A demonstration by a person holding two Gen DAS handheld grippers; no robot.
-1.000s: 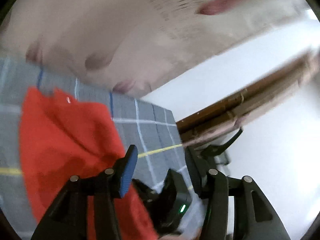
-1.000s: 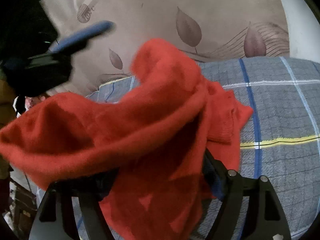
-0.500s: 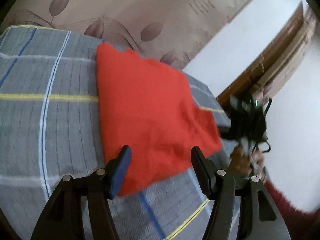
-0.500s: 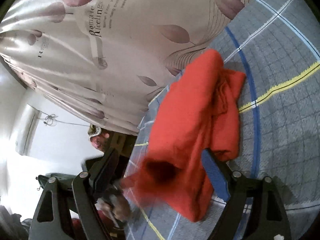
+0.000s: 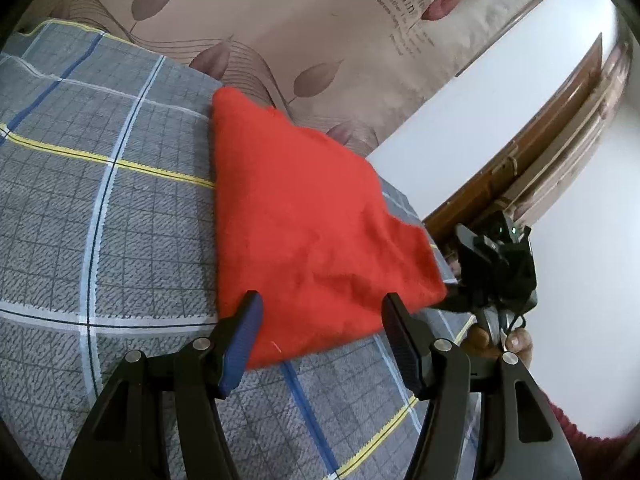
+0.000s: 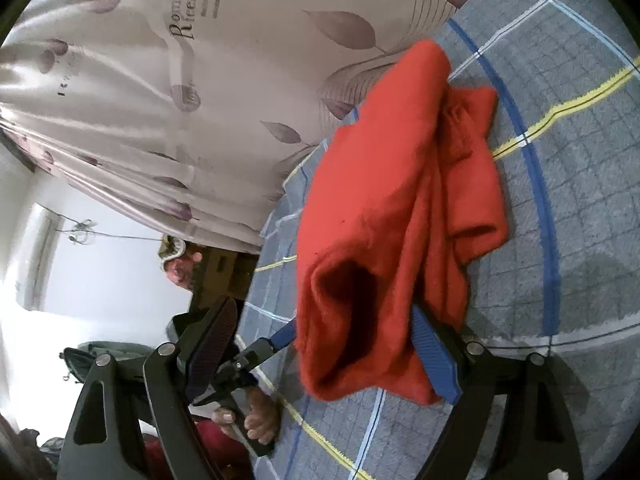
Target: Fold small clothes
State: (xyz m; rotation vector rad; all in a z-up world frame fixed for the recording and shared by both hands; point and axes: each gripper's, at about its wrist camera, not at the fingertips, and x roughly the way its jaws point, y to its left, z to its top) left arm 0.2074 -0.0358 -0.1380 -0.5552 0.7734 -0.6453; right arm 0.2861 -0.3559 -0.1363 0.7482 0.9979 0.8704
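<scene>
Bedcover (image 5: 120, 208), grey plaid with blue, white and yellow lines, fills most of both views, with a leaf-print curtain (image 5: 304, 12) hanging behind it. On the cover lies the red garment (image 5: 304, 216), folded into a flat panel in the left view; in the right view its near edge bunches up, loose and open like a pocket. The left gripper (image 5: 320, 308) stands with jaws apart at the garment's near edge, pads clear of the cloth. The right gripper (image 6: 320, 328) stands wide, the bunched edge between its jaws, one blue pad (image 6: 434, 356) against the cloth, the other clear.
</scene>
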